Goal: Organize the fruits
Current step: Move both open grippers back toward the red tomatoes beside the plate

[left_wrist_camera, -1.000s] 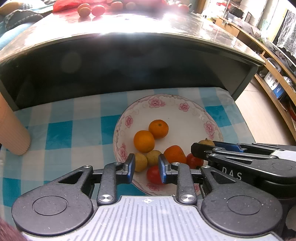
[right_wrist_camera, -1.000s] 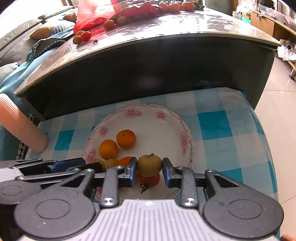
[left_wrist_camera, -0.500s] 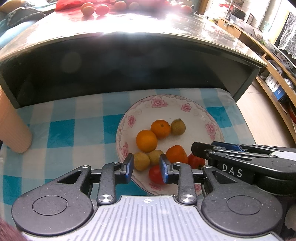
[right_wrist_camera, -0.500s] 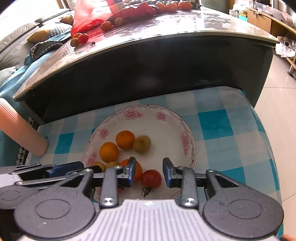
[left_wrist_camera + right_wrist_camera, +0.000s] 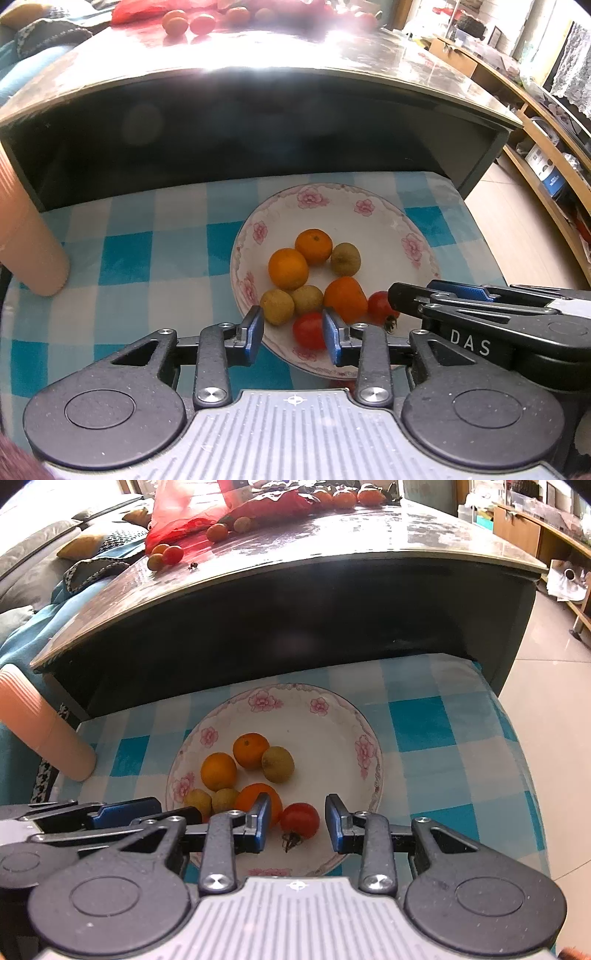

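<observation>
A white flowered plate (image 5: pixel 369 236) on a blue checked cloth holds several fruits: oranges (image 5: pixel 288 267), yellow-brown small fruits (image 5: pixel 277 306) and two red tomatoes. A brown-green fruit (image 5: pixel 277 764) lies beside an orange (image 5: pixel 251 749). My left gripper (image 5: pixel 294 338) hovers over the plate's near rim, its jaws opening, with a tomato (image 5: pixel 309 329) below the gap and no pad pressing on it. My right gripper (image 5: pixel 297 827) is open above the stemmed tomato (image 5: pixel 300 819), which lies untouched between its pads. Its fingers (image 5: pixel 461 306) reach in from the right in the left wrist view.
A dark coffee table (image 5: pixel 295 602) overhangs the cloth just behind the plate. On its glossy top lie a red bag (image 5: pixel 192 528) and loose fruits. A pink ribbed cylinder (image 5: pixel 26 240) stands at the left. Tiled floor (image 5: pixel 554 701) drops off at the right.
My right gripper has let go of the brown-green fruit, which now lies on the plate next to an orange. My left gripper's jaws have widened slightly.
</observation>
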`<state>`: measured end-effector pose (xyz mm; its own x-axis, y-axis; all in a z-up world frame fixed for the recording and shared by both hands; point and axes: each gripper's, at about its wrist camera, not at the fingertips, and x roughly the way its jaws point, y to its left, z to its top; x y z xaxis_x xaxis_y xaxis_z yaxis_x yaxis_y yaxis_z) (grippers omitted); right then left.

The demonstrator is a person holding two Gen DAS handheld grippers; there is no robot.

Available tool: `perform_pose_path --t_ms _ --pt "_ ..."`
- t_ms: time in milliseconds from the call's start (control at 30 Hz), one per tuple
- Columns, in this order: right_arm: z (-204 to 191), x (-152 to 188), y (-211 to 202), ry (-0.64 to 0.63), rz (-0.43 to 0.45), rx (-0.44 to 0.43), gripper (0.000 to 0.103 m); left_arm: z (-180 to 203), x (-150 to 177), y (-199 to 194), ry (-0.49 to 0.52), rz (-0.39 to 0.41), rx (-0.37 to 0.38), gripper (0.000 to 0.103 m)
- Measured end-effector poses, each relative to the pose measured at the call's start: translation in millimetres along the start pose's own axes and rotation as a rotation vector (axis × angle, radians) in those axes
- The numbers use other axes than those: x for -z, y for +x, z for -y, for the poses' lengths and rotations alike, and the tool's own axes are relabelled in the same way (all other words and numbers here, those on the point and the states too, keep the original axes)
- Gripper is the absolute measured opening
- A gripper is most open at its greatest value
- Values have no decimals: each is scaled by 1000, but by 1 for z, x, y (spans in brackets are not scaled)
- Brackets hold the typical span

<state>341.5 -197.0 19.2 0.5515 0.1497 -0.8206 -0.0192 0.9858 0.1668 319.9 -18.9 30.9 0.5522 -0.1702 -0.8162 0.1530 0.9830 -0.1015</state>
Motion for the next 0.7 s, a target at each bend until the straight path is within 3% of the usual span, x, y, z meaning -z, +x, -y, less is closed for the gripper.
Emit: perform_pose_path --t_ms 700 --pt "-8 26 -24 -25 -15 14 46 5 20 -26 55 15 -31 45"
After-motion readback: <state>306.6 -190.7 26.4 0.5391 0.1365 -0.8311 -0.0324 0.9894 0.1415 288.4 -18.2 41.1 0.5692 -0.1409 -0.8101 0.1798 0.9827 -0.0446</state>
